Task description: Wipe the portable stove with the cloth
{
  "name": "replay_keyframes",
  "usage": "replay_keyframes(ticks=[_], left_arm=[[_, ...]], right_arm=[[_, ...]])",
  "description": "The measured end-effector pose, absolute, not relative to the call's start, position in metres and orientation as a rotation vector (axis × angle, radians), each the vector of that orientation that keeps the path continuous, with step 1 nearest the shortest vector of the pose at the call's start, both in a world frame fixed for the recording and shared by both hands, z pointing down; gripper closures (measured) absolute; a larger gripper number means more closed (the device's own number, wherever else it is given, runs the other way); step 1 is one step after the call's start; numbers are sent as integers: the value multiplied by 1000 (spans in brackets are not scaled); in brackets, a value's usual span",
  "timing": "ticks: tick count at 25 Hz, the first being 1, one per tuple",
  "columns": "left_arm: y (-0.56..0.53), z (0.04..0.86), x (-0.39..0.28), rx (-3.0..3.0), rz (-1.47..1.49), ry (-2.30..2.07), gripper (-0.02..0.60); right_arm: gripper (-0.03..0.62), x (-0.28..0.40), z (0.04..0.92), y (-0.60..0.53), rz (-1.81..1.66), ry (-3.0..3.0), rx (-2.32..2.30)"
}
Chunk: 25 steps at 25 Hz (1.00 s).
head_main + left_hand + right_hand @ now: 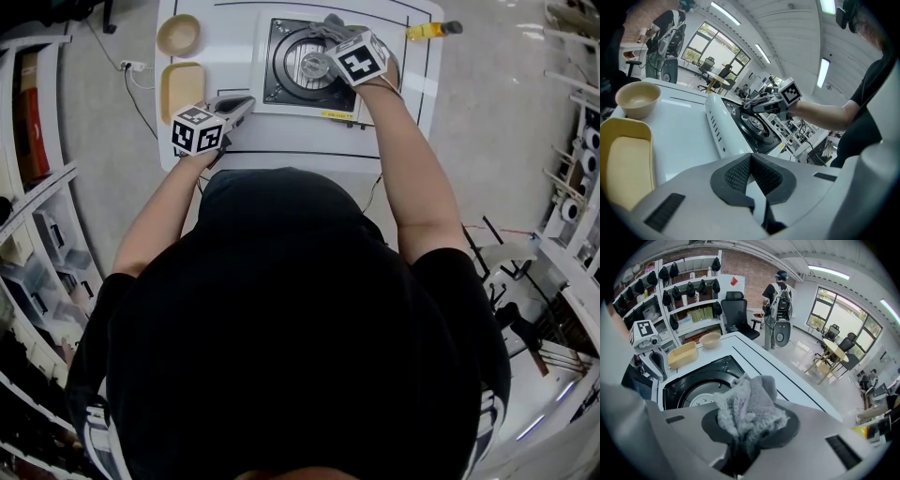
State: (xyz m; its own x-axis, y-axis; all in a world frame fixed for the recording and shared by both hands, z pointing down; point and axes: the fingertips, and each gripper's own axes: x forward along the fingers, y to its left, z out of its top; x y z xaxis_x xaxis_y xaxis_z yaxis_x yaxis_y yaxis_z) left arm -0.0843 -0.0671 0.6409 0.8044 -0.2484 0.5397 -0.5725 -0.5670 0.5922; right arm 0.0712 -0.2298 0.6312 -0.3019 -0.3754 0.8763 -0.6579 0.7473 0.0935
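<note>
— What carries it all?

— A white bench (281,141), smooth, with thin black lines ruled across it.

— And the stove?

— The stove (286,70) sits at 12 o'clock on the bench. It has a square white casing with slotted vents along one side, a black top, and a round grey burner (314,64) in the middle.

— What lies beside it?

— At 9 o'clock of the stove is a yellow tray (182,89), rectangular with rounded corners. At 12 o'clock of the tray stands a round tan bowl (178,35).

— The tongs?

— The left tongs (751,159) are at 7 o'clock of the stove, just beside its near corner. Their ribbed black pads are pressed together at the tips with nothing between them. The right tongs (749,423) are over the black top and pinch the cloth.

— Where exactly is the cloth?

— The cloth (750,404) is grey, fluffy and bunched. It bulges out of the right tongs at about 1 o'clock of the burner. Whether it touches the top I cannot tell.

— Anything smaller?

— A yellow bottle (429,30) with a dark cap lies on its side at 2 o'clock of the stove.
</note>
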Motion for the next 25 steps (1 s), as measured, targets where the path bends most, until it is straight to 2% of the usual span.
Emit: replay_keyframes(ticks=[10,25], left_arm=[[-64,640,-80,2193,538,-603,560],[-53,636,-77,2209,576,-620,560]], right_arm=[[485,106,633,-199,365,-1876,828],[485,122,631,-128,345,-1822,781]])
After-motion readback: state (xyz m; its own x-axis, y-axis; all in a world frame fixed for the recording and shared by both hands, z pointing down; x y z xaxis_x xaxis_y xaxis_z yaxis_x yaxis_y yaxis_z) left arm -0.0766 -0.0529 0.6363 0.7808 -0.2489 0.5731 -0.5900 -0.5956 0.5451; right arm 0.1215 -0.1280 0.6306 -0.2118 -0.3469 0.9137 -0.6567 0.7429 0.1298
